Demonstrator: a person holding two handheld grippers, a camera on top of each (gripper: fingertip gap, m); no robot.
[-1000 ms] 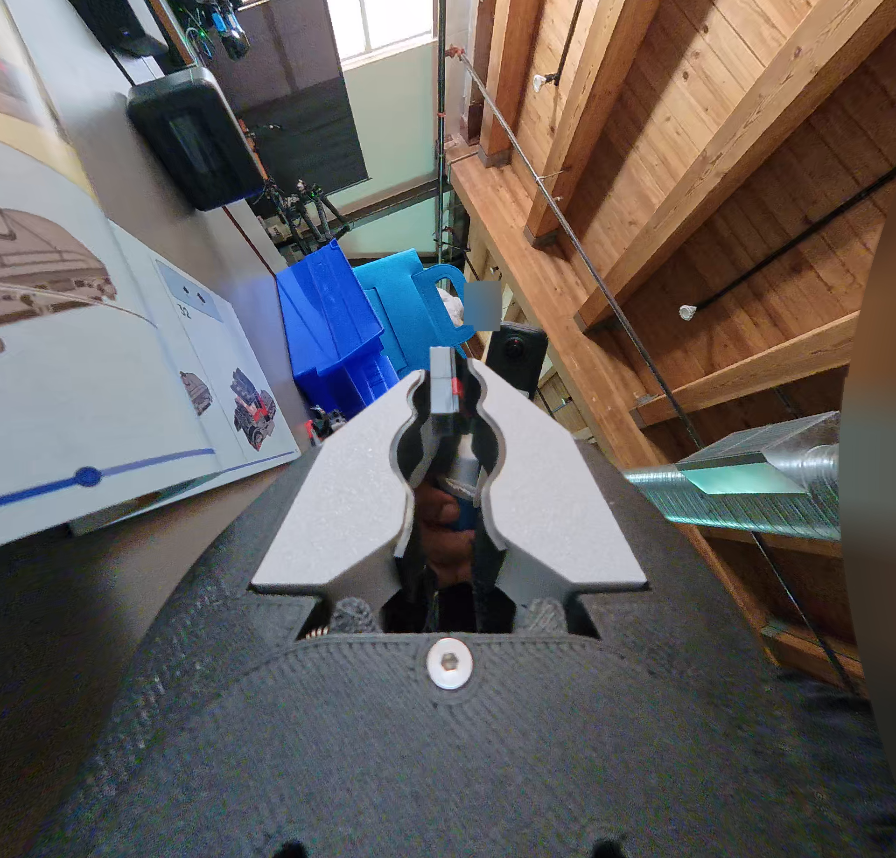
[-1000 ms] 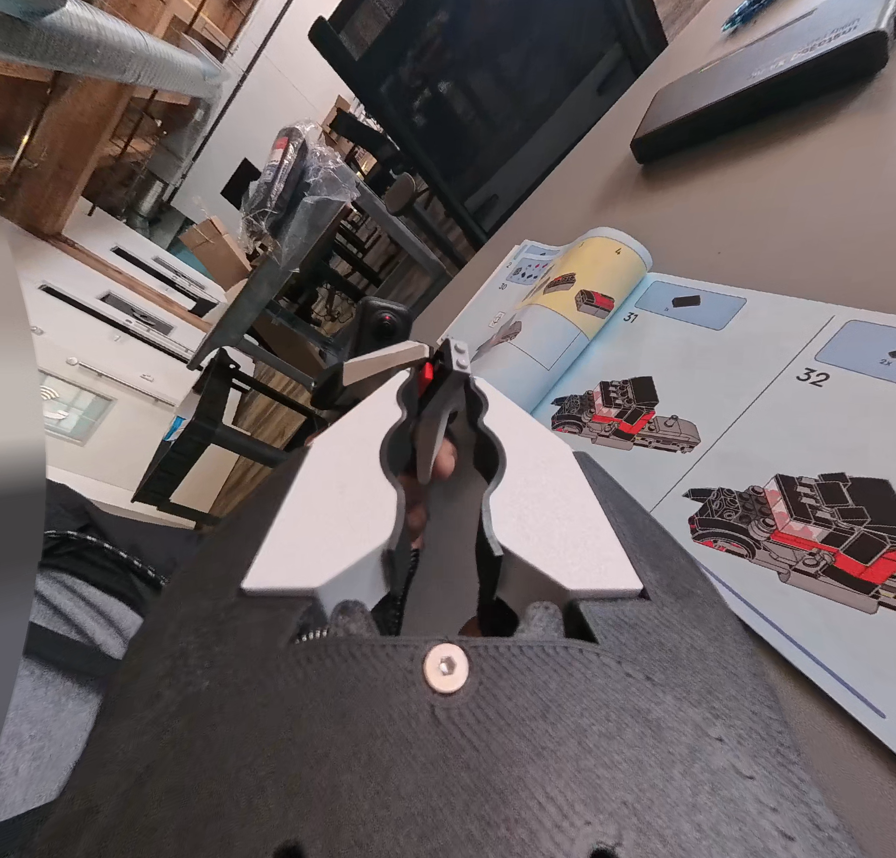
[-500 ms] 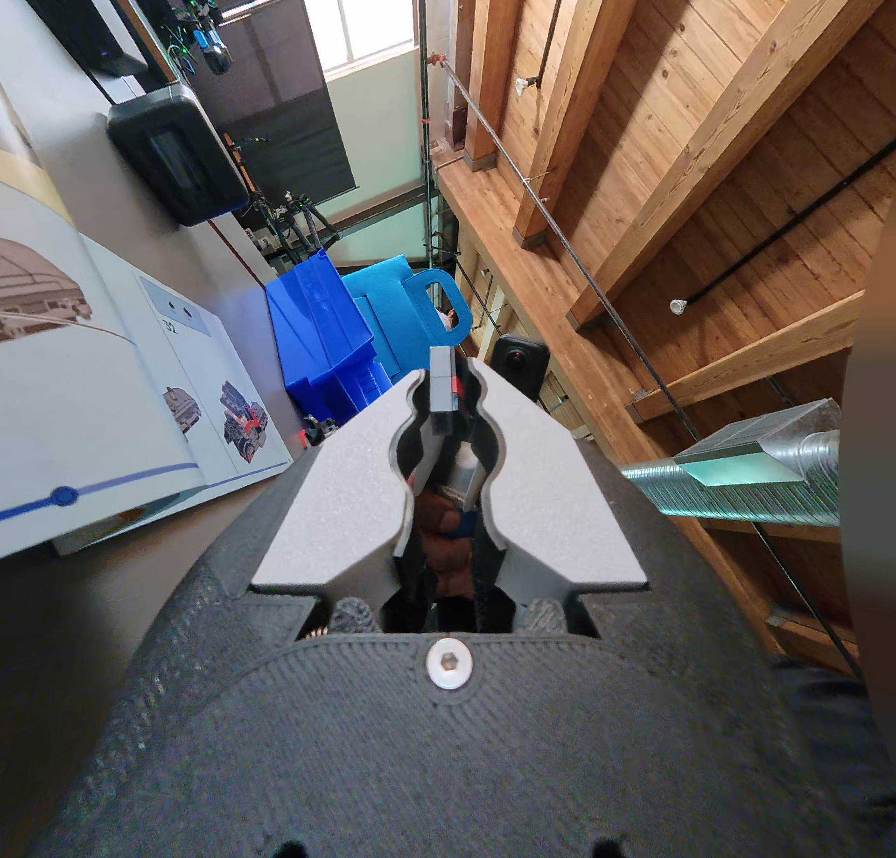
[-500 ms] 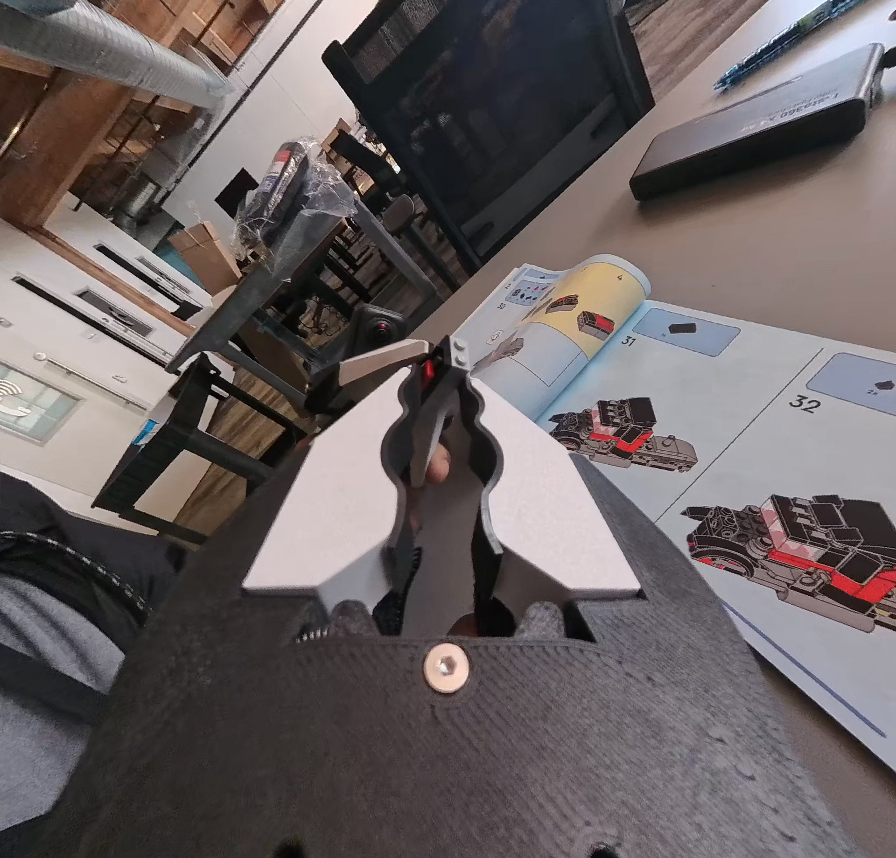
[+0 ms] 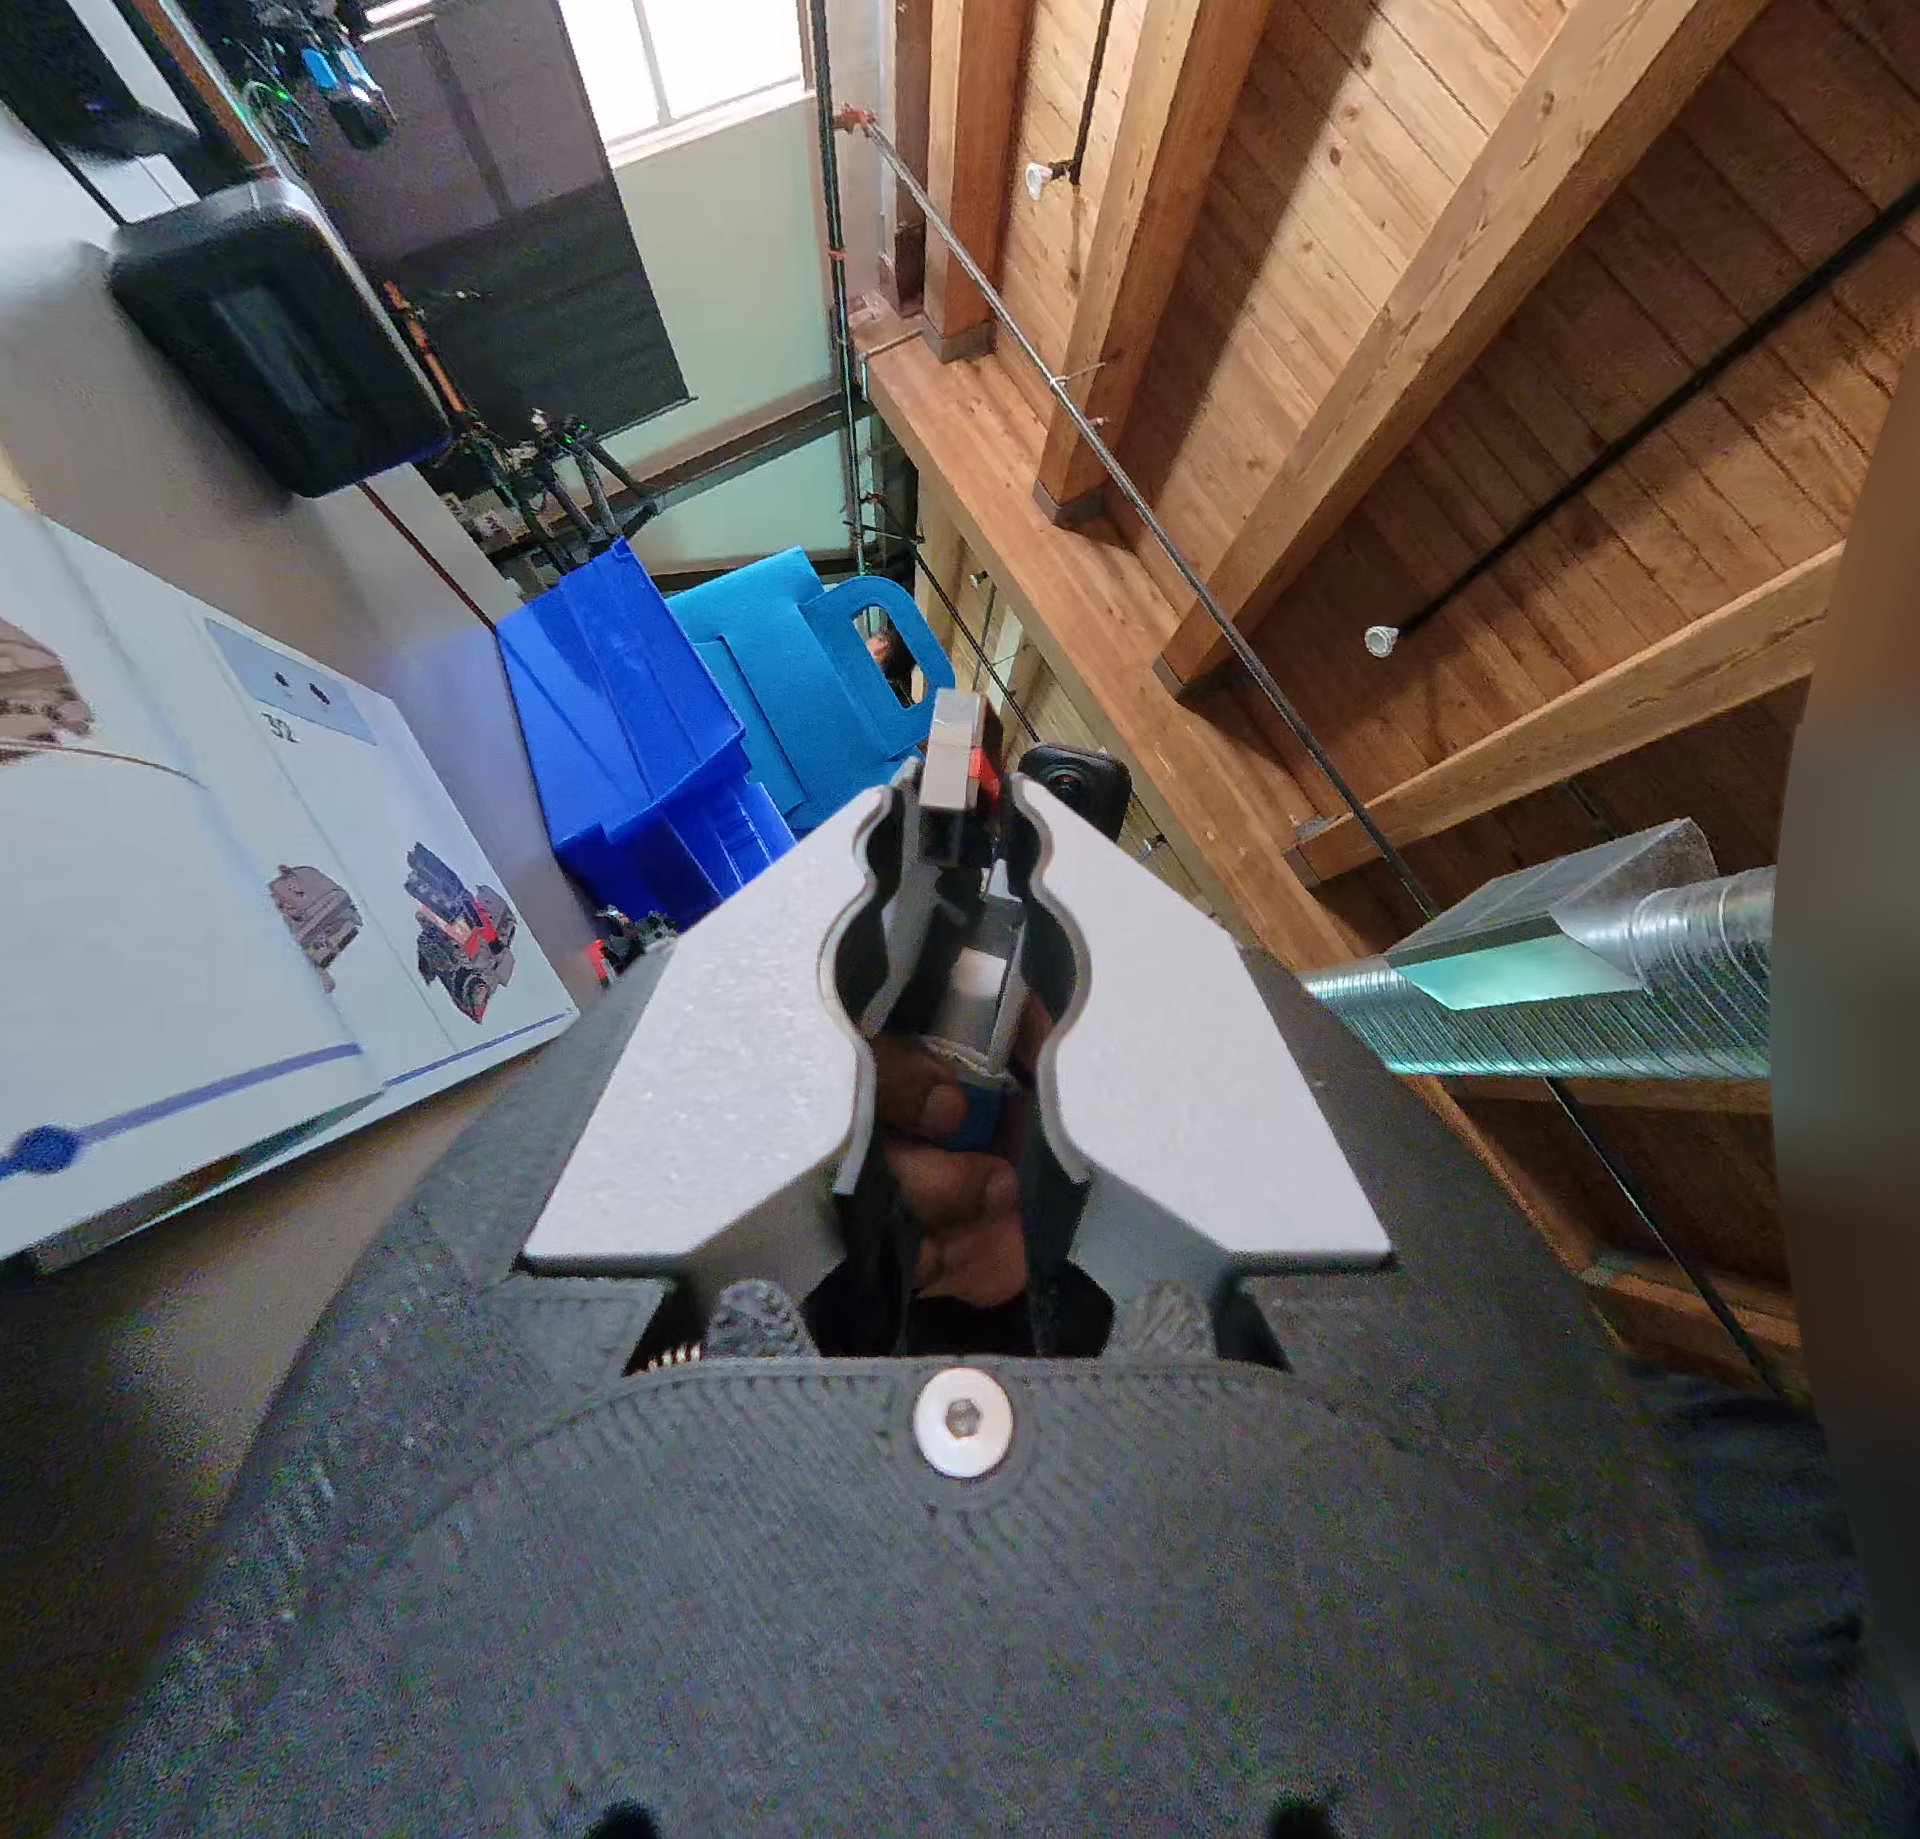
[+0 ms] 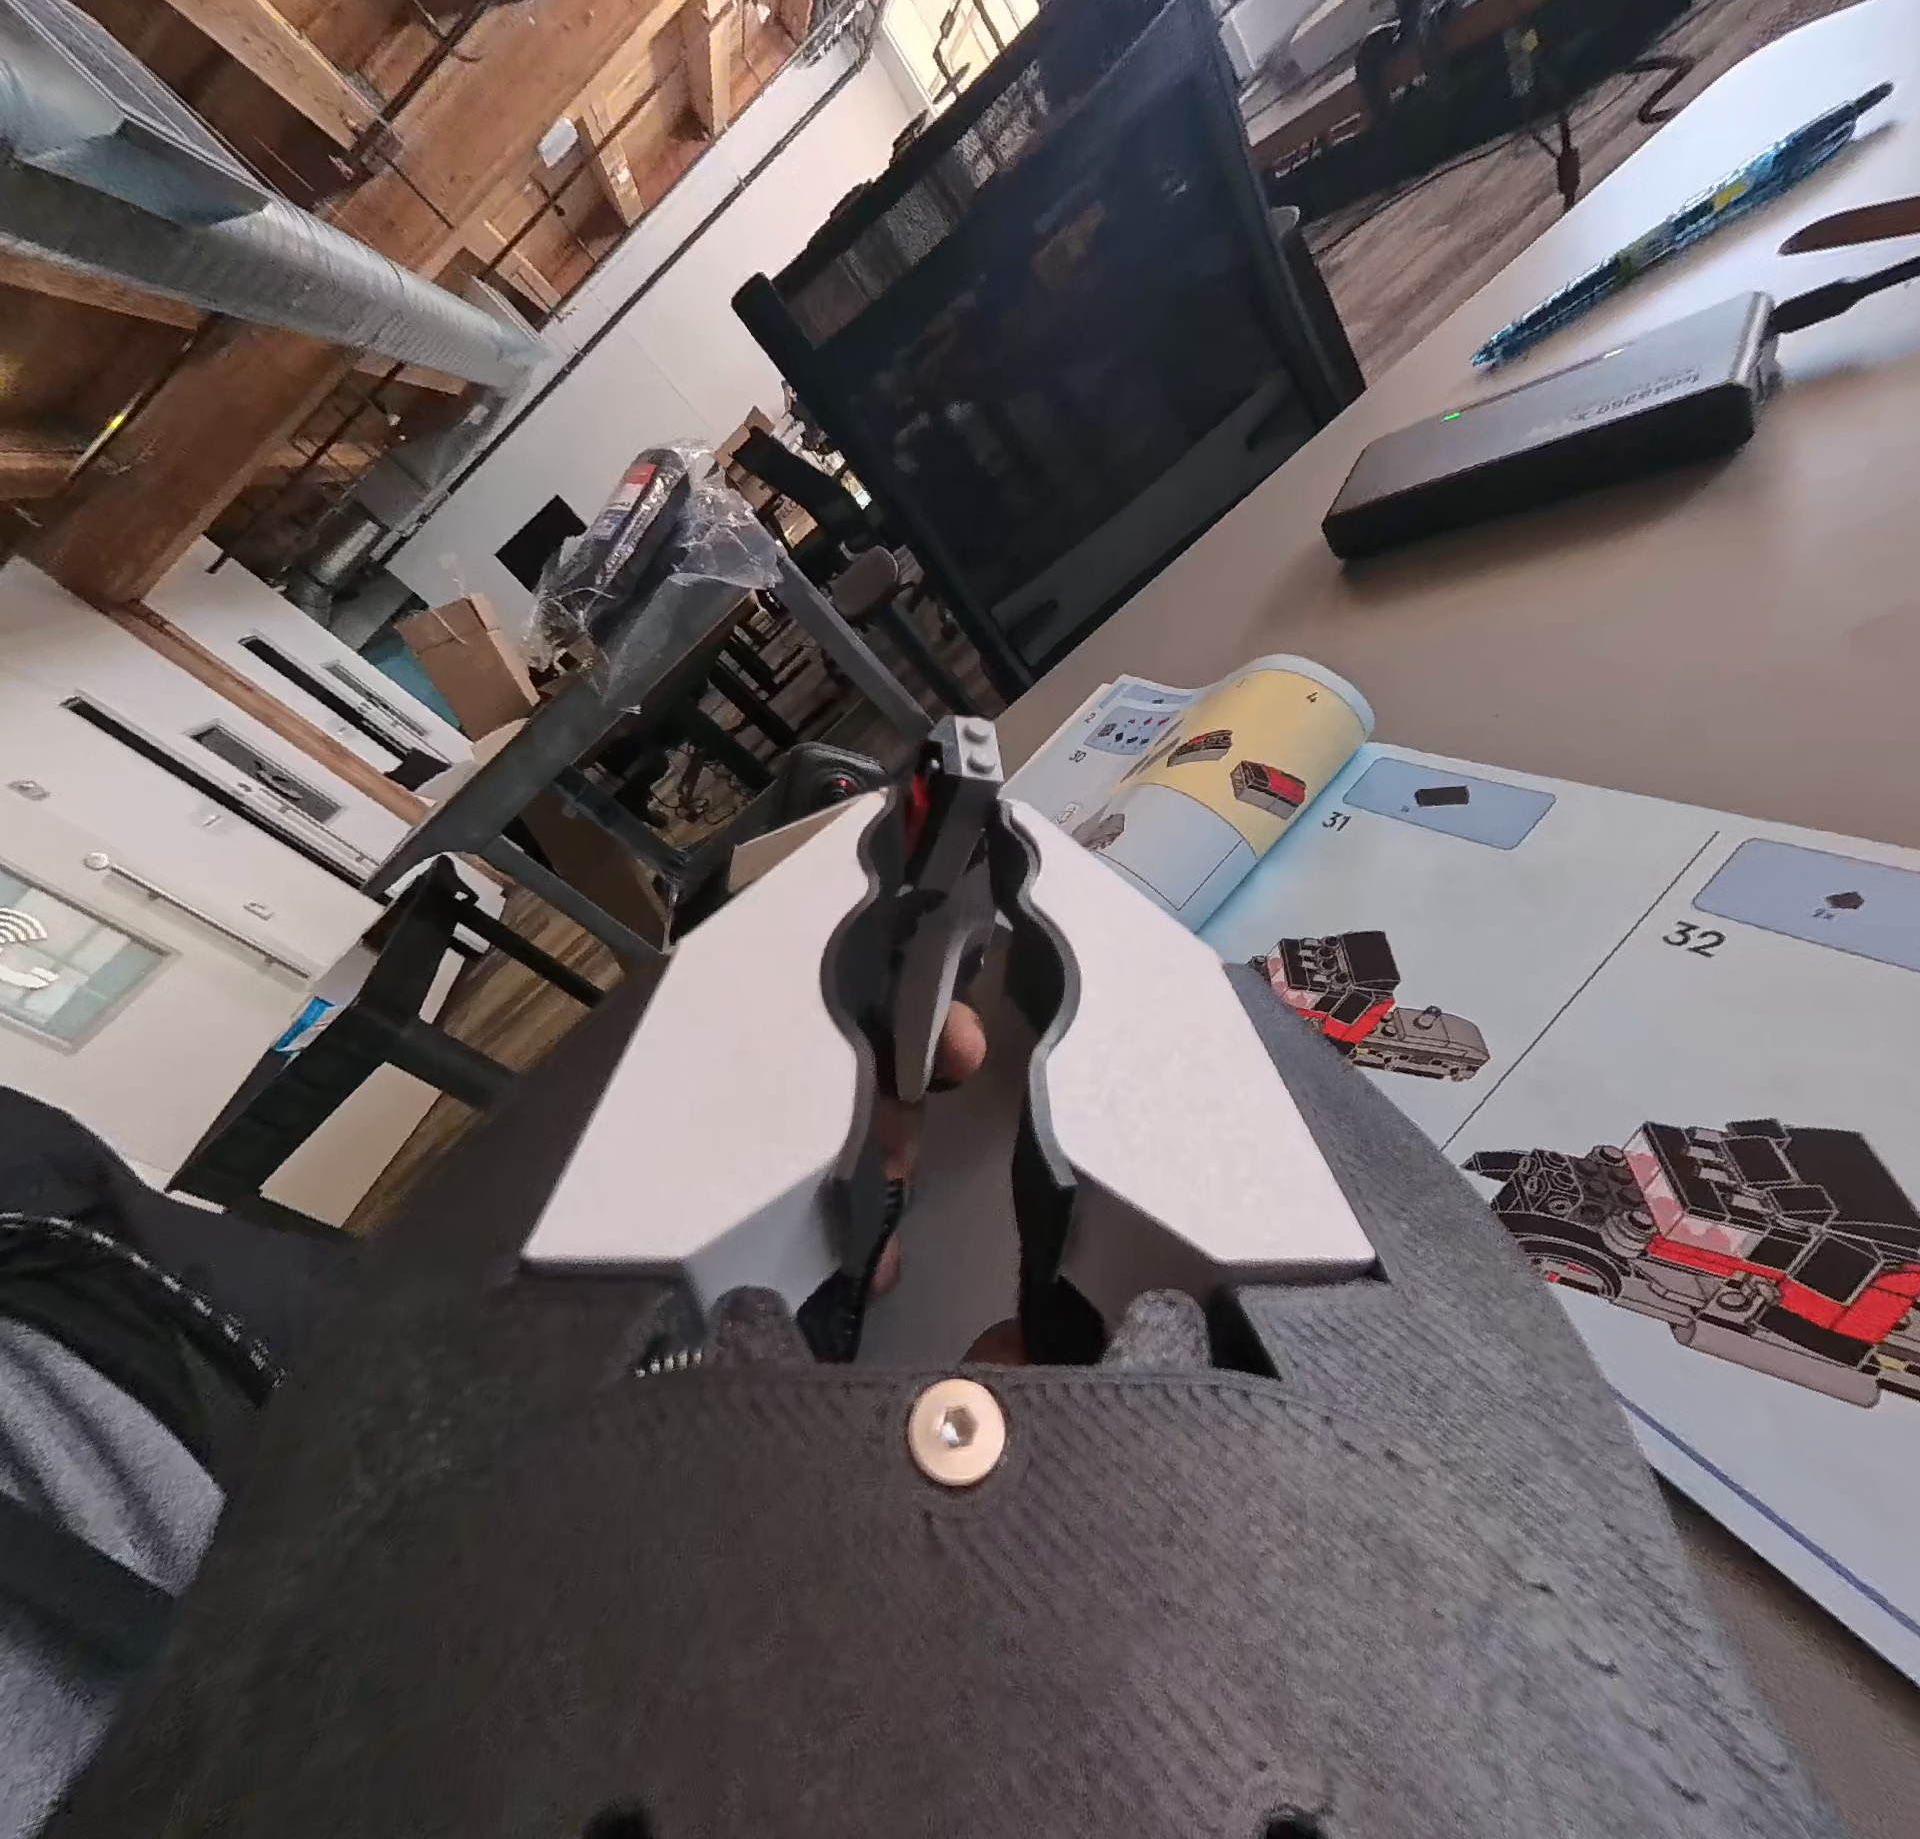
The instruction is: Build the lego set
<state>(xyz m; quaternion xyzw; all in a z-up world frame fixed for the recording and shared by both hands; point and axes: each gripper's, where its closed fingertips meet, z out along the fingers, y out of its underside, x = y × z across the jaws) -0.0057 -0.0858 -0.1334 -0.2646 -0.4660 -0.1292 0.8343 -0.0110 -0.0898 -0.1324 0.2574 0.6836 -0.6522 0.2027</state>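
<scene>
My left gripper is shut on a small lego assembly of grey, black and red bricks that sticks out past its fingertips. My right gripper is shut on the same kind of assembly, grey studs on top, red on its left side. The two grippers meet tip to tip above the table. The other gripper's grey finger and camera lens show behind the piece. The open instruction booklet lies on the table, also in the left wrist view.
Blue bins stand at the table's far end, with small loose lego parts in front of them. A black device lies beyond the booklet. A flat black box and a blue pen lie farther off on the table. The grippers are tip to tip, or close to it. From the right gripper's tips to the black device is close to 25 cm.
Both grippers have turned slightly together, so the table and booklet shift in both views. The lego assembly stays clamped between them.
</scene>
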